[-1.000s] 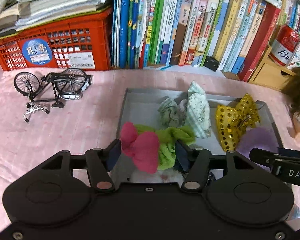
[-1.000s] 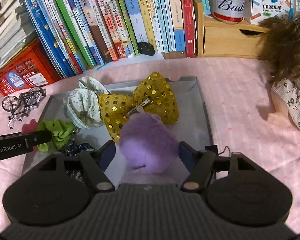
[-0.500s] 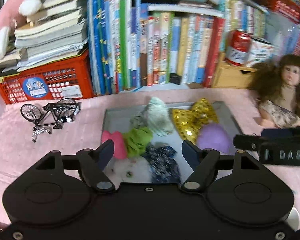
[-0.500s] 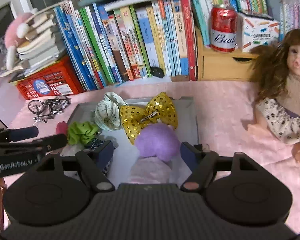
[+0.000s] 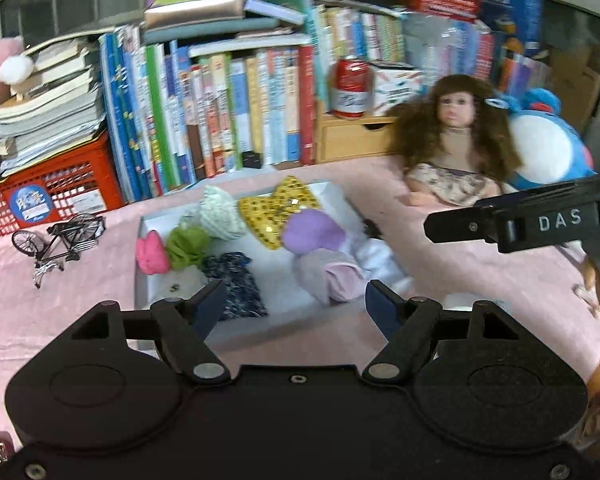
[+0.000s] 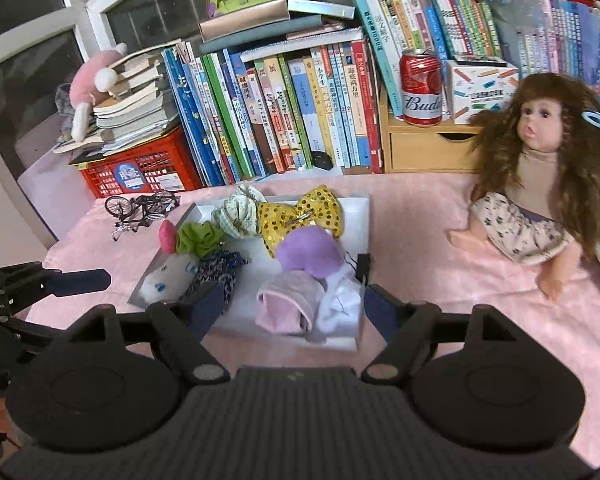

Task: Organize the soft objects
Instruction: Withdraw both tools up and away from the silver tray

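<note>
On the pink cloth, soft things: they lie together in a shallow grey tray (image 6: pixel 362 216), in front of the row of books (image 6: pixel 300 112).
Far row in tray: a pale patterned pouch (image 6: pixel 238 214) touches a gold sequin bow (image 6: pixel 300 214); just before the bow sits a purple plush ball (image 6: pixel 310 252).
Left side of tray: a pink piece (image 6: pixel 167 235) and a green ruffled piece (image 6: pixel 198 238) lie side by side, and a dark blue patterned cloth (image 6: pixel 216 268) is just beside them.
Near edge of tray: a pink and lilac folded cloth (image 6: pixel 288 304) touches a white cloth (image 6: pixel 340 304).
How they handle: by judgement all are light and give way under pressure, so nothing can break; the sequin bow may be slippery and its clip is the only stiff part.
Where to take hold: better at the thick middle of each piece, since a thin edge could slide out or unfold.
Left tongs (image 5: pixel 294 306): wide open, holding nothing, touching nothing, hanging above the near edge of the tray.
Right tongs (image 6: pixel 294 308): also wide open and empty, above the folded cloths without contact.
Around: a doll (image 6: pixel 540 184) sits well apart to the right, a small model bicycle (image 6: pixel 142 206) stands near the tray's left, a red crate (image 6: pixel 140 172) is behind it.
</note>
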Demonstrator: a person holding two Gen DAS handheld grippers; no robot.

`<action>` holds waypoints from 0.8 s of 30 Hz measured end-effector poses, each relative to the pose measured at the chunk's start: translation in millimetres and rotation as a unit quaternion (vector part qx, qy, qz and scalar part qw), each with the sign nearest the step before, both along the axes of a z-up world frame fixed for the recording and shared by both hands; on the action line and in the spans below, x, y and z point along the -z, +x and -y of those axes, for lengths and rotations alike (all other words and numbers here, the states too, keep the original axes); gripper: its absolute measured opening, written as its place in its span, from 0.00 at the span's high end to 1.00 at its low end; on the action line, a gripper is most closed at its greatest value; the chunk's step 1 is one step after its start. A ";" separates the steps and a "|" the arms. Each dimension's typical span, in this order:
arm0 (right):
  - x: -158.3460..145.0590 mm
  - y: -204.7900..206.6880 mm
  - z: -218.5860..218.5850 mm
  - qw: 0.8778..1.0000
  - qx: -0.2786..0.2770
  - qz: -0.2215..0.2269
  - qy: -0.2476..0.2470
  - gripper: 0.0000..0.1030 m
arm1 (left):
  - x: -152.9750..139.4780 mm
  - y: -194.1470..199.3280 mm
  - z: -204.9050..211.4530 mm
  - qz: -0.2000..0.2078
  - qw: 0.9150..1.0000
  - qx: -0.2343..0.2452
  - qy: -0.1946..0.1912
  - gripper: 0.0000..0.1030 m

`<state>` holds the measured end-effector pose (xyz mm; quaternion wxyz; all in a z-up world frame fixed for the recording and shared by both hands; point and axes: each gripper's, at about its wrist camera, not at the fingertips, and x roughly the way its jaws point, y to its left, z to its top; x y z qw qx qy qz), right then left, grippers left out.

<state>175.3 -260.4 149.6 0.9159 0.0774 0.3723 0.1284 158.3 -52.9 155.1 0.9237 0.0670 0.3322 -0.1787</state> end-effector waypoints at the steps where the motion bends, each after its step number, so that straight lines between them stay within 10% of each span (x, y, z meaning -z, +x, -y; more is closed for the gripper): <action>1: -0.3 -5.2 3.2 1.000 -0.001 0.002 0.001 0.16 | -0.9 -8.2 1.5 0.004 1.000 0.007 -0.003 0.27; 16: 11.3 -50.7 56.4 0.998 0.039 0.001 0.041 0.16 | 30.7 -126.1 24.4 0.111 0.992 0.047 -0.043 0.27; 24: 40.8 -60.7 87.8 0.996 0.074 -0.040 0.038 0.21 | 69.4 -191.7 53.2 0.143 0.986 0.060 -0.051 0.54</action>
